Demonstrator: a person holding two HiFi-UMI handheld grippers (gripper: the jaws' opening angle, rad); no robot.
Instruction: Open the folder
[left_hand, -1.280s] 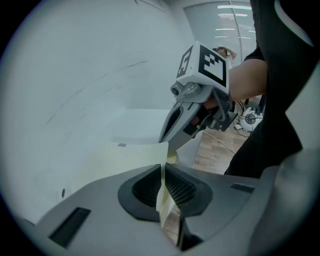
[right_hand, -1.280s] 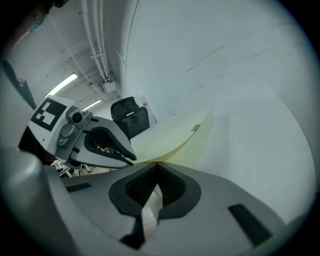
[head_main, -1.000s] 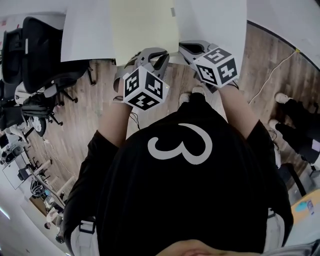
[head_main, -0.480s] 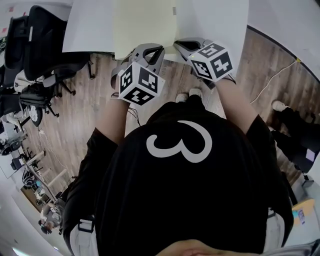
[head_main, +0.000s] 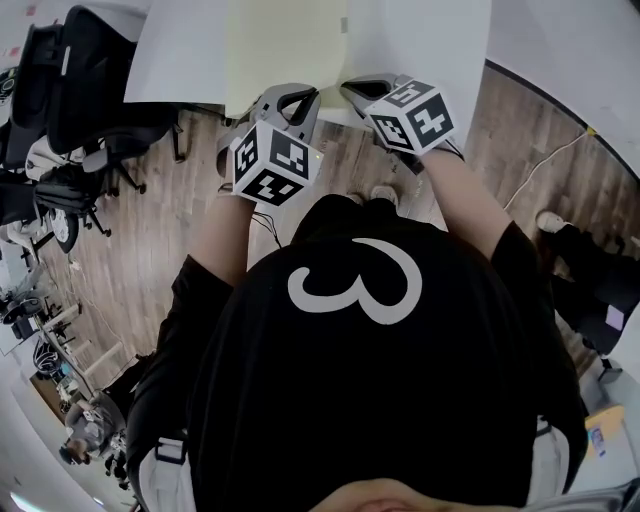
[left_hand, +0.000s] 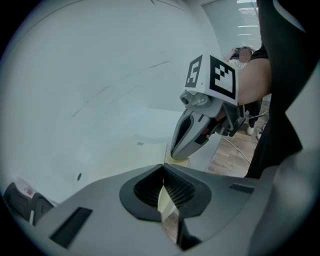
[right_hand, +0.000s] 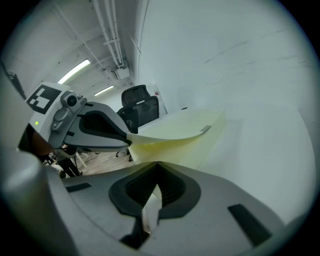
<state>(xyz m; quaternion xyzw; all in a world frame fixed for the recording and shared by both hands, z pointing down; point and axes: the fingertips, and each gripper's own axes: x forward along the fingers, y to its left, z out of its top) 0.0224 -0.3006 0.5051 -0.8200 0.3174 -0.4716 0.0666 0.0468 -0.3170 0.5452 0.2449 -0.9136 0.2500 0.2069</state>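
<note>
Notes yellow folder (head_main: 290, 50) at near edge of table (head_main: 430, 60), cover (right_hand: 175, 131) bowed upward. Finds left gripper (left_hand: 162, 192) pinching that cover's edge, right gripper (right_hand: 152, 197) pinching the leaf (right_hand: 192, 149) beneath. Judges it light, floppy, easily creased; best held along near edge.

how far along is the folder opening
Done: the left hand-held gripper is shut on the top cover of the yellow folder, and the right hand-held gripper is shut on the sheet beneath. In hand: the cover bows up, with a small gap showing at the near edge. Left: swinging the cover fully open; most of it lies flat on the table.
</note>
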